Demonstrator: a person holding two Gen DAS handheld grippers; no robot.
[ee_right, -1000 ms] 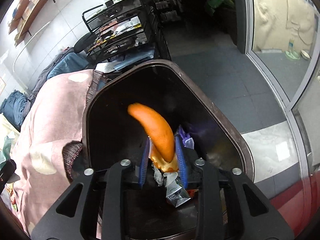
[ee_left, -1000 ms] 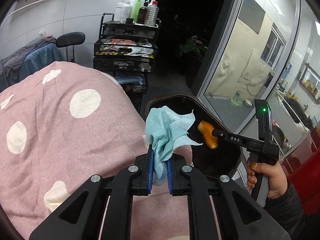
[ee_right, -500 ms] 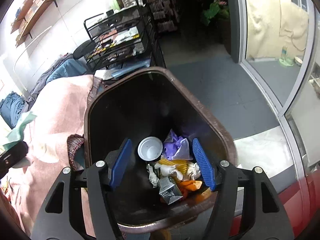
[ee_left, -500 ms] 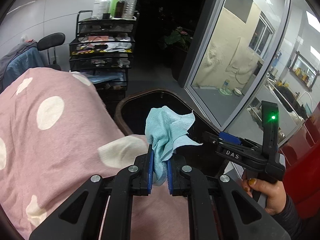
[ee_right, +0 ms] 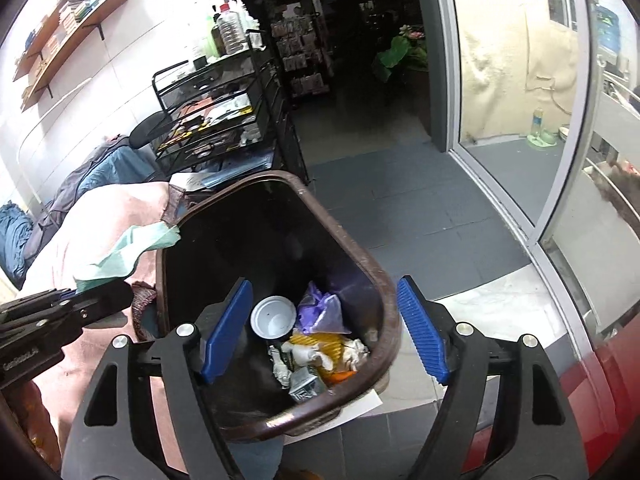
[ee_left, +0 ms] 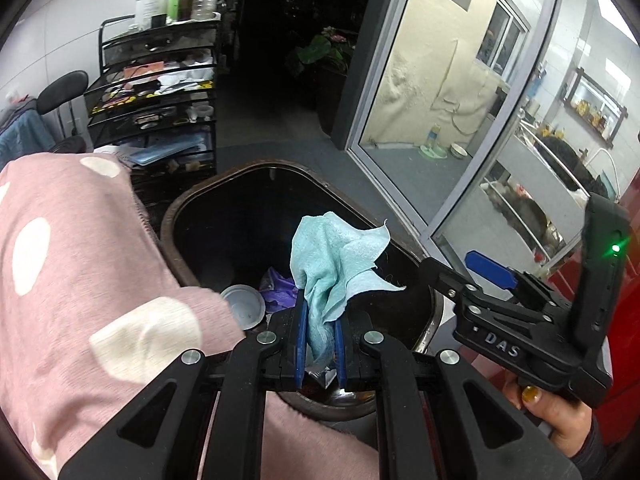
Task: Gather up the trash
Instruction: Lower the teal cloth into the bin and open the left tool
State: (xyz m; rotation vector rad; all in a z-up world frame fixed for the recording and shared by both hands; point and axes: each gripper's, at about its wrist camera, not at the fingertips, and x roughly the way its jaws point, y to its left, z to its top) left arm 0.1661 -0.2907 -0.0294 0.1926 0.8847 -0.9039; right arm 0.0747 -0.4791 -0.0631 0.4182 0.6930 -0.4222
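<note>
A dark brown trash bin (ee_right: 384,280) (ee_left: 188,208) stands on the floor with several pieces of trash (ee_right: 316,344) at its bottom, among them a white lid (ee_right: 274,316) and purple wrap. My left gripper (ee_left: 320,320) is shut on a crumpled light blue cloth (ee_left: 332,260) and hangs over the bin's near rim; the cloth (ee_right: 128,248) also shows at the left in the right wrist view. My right gripper (ee_right: 326,328) hangs over the bin, its jaws still opening wide, nothing between the blue pads (ee_right: 228,324).
A pink spotted blanket (ee_left: 72,280) lies against the bin's left side. A black wire rack (ee_right: 216,116) with bottles and papers stands behind. A glass door frame (ee_right: 500,200) runs along the right; a red surface (ee_right: 600,392) sits at the lower right.
The right gripper has let go of the orange peel, which fell into the bin, and spread its jaws. The left gripper with the cloth moved right, over the bin.
</note>
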